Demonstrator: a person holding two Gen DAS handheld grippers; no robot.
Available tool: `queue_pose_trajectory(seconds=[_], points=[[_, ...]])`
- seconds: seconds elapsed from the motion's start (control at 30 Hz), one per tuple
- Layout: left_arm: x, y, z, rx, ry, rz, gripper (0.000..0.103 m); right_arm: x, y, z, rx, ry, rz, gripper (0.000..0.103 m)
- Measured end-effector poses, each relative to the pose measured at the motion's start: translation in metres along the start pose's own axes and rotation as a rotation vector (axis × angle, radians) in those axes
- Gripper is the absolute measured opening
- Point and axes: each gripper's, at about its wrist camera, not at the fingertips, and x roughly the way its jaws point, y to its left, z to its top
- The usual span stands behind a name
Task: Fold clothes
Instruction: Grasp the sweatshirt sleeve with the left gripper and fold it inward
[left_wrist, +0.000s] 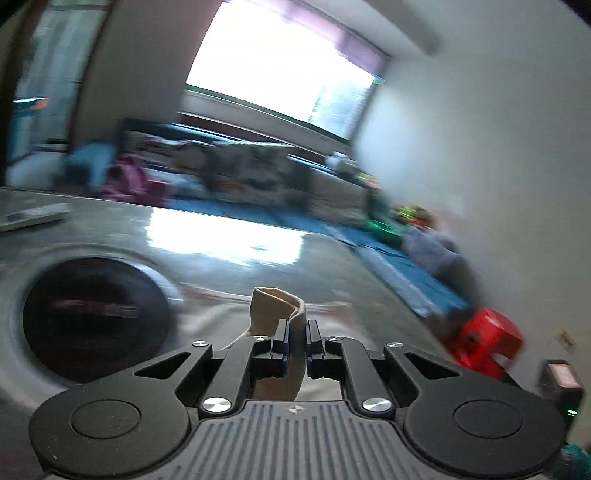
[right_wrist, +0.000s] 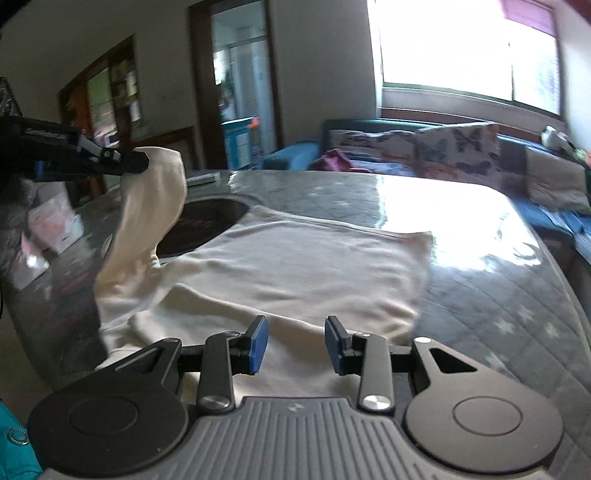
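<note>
Cream shirt (right_wrist: 295, 266) lies flat, sleeve pinched up by left hand-held gripper (left_wrist: 296, 334); right hand-held gripper (right_wrist: 296, 345) spread.

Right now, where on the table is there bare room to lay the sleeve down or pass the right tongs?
Bare tabletop lies beyond and right of the cream shirt, up to the far edge by the sofa. It is crowded on the left: the left tongs hold the lifted sleeve beside the dark round inset. The right tongs hover open over the near hem.
</note>
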Motion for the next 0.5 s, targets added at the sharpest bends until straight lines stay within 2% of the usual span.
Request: queue_pose_trajectory(seconds=[0.1, 0.23, 0.4, 0.5], points=[[0.018, -0.024, -0.005, 0.043, 0.035, -0.071, 0.009, -0.006, -0.010, -0.006, 0.037, -0.004, -0.024, 0.034], [0.039, -0.043, -0.021, 0.040, 0.101, -0.142, 0.009, -0.010, -0.018, -0.013, 0.065, -0.002, -0.041, 0.034], [0.060, -0.055, -0.042, 0.067, 0.159, -0.167, 0.010, -0.009, -0.023, -0.017, 0.097, 0.003, -0.054, 0.034], [0.065, -0.051, -0.056, 0.078, 0.212, -0.163, 0.015, -0.010, -0.025, -0.017, 0.107, 0.000, -0.058, 0.034]])
